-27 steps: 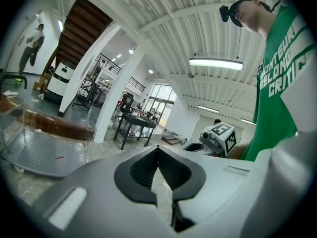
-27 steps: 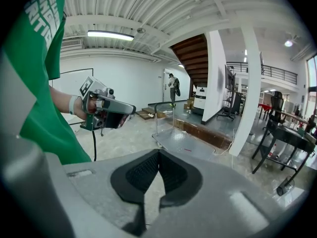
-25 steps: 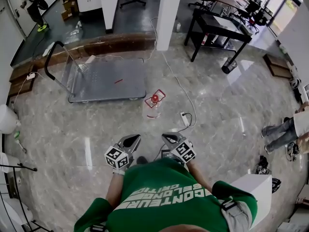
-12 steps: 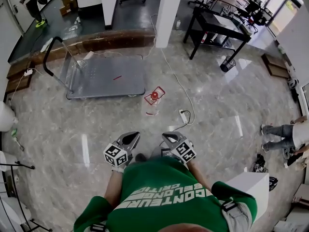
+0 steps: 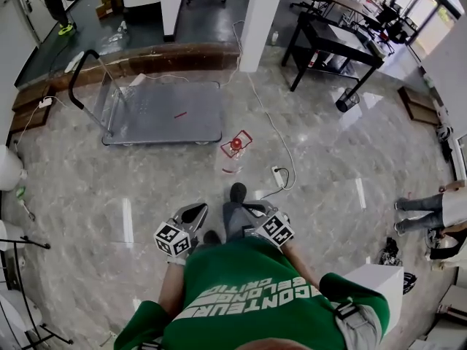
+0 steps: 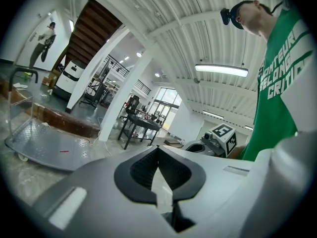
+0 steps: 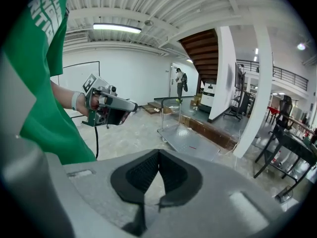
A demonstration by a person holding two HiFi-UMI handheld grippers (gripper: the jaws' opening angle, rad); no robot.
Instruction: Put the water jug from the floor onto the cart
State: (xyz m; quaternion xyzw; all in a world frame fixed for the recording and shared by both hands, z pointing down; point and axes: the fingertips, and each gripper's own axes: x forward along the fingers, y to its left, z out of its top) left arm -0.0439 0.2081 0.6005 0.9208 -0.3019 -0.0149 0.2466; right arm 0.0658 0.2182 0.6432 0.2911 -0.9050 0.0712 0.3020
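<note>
The clear water jug (image 5: 234, 154), with a red cap and a red-edged handle, stands on the marble floor just right of the grey flat cart (image 5: 164, 112). The cart's black push handle (image 5: 79, 79) is at its left end. My left gripper (image 5: 197, 210) and right gripper (image 5: 252, 208) are held side by side near my chest, well short of the jug, both shut with nothing in them. The left gripper view shows the cart (image 6: 44, 148) and the right gripper (image 6: 198, 147). In the right gripper view I see the cart (image 7: 190, 140) and the left gripper (image 7: 126, 108).
A white power strip (image 5: 278, 175) and its cable lie right of the jug. A white pillar (image 5: 259, 13) and a brown step (image 5: 146, 60) rise behind the cart, a black desk (image 5: 328, 42) at back right. Someone's legs (image 5: 423, 206) and a white box (image 5: 383, 283) are at right.
My foot and leg have swung forward between the two grippers, toward the jug. The left gripper has drifted slightly down and left in the head view. Jug and cart stay put.
</note>
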